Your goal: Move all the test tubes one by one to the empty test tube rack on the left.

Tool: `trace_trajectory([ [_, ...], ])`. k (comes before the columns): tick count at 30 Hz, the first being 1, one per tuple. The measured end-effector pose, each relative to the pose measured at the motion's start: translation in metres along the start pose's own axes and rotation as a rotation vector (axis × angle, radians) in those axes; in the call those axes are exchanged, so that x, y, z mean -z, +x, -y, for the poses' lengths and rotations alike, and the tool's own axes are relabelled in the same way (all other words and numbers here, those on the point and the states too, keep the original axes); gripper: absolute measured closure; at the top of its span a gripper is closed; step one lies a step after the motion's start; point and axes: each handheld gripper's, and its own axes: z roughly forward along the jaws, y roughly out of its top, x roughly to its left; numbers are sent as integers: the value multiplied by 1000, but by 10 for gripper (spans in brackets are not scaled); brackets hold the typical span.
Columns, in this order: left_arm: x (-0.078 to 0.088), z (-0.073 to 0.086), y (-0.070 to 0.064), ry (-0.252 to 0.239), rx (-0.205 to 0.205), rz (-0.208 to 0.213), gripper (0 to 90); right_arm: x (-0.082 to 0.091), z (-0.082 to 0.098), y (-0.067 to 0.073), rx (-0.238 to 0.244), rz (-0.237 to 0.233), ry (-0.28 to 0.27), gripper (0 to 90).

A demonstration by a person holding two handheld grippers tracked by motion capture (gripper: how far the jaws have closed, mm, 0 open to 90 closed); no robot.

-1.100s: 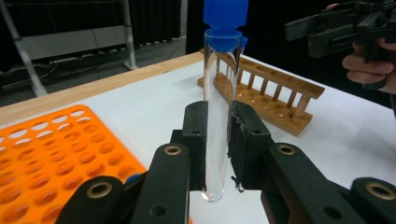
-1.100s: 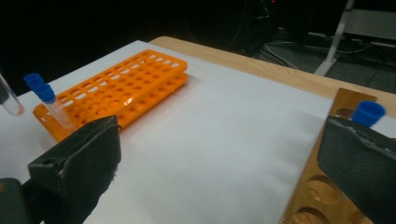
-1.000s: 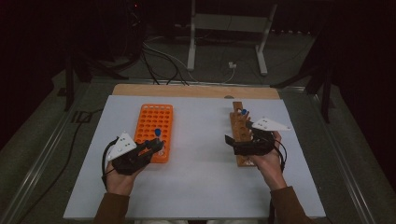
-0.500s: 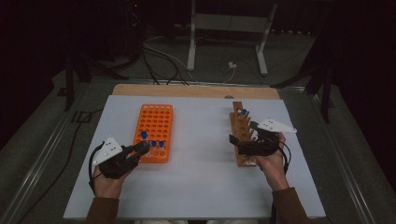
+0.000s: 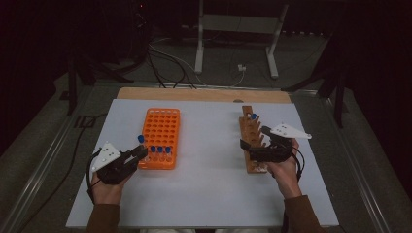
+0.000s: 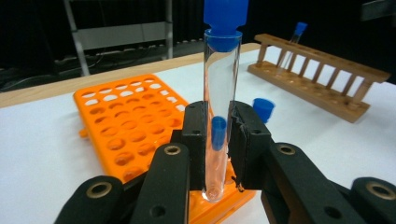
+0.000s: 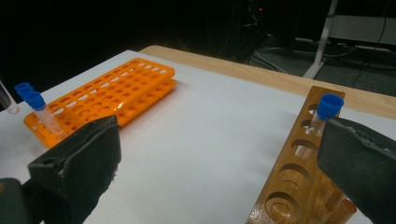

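Clamping pressure is applied by the left gripper (image 6: 219, 140) to a clear glass test tube with a blue cap (image 6: 220, 93), which is held upright between its black pads, just above the near edge of the orange plastic tube rack (image 6: 126, 126). The right gripper (image 7: 219, 154) is held released, its jaws spread wide, with the wooden test-tube rack (image 7: 299, 172) beneath its right jaw and one blue-capped tube (image 7: 324, 114) standing just ahead of that jaw.
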Motion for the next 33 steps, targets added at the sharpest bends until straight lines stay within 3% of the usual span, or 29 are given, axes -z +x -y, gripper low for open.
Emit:
trace_trajectory([
  [20, -24, 15, 8, 74, -8, -48, 781, -2, 1, 2, 0, -12, 3, 0],
  [33, -30, 25, 5, 192, -25, -65, 783, -2, 2, 2, 3, -17, 2, 0],
])
